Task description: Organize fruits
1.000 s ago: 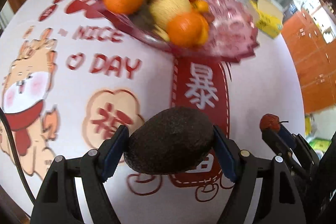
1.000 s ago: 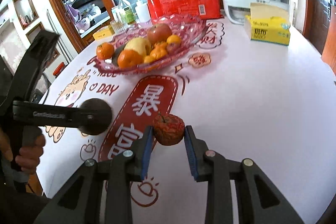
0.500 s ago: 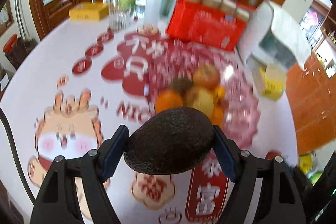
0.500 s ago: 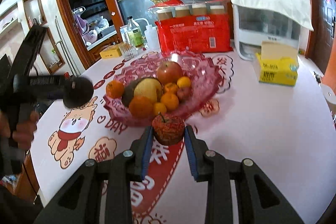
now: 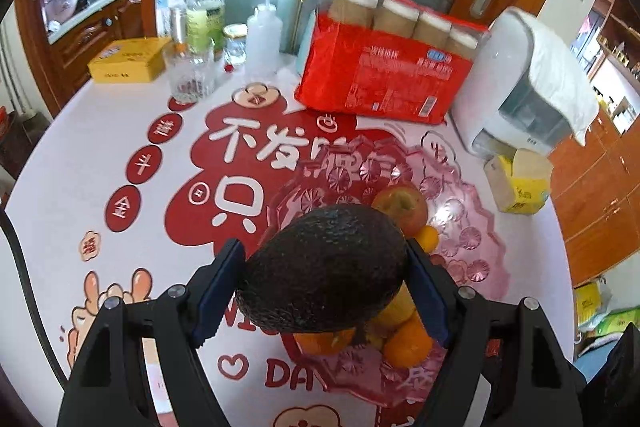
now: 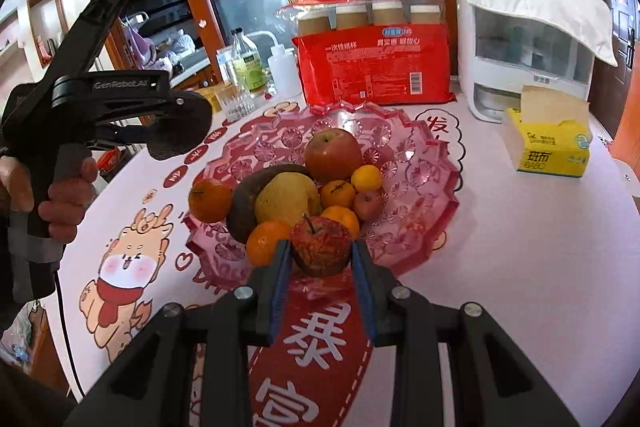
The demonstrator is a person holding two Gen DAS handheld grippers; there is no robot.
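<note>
Left gripper (image 5: pixel 324 287) clenches avocado (image 5: pixel 322 267), hiding much of pink bowl (image 5: pixel 476 227); right gripper (image 6: pixel 320 267) grasps small apple (image 6: pixel 320 245).

At the far edge of the tabletop (image 6: pixel 520 247) I see a red pack of paper cups (image 6: pixel 376 63) — a white dispenser (image 6: pixel 528 39) stands just beside it. A yellow tissue box (image 6: pixel 548 143) sits near the dispenser; bottles (image 5: pixel 204 15) and a glass (image 5: pixel 188 75) cluster opposite.

Left gripper (image 5: pixel 324 283) raised, fingers clamped on an avocado (image 5: pixel 322 267), right gripper (image 6: pixel 320 263) level, closed on what looks like a small red apple (image 6: pixel 320 245)
</note>
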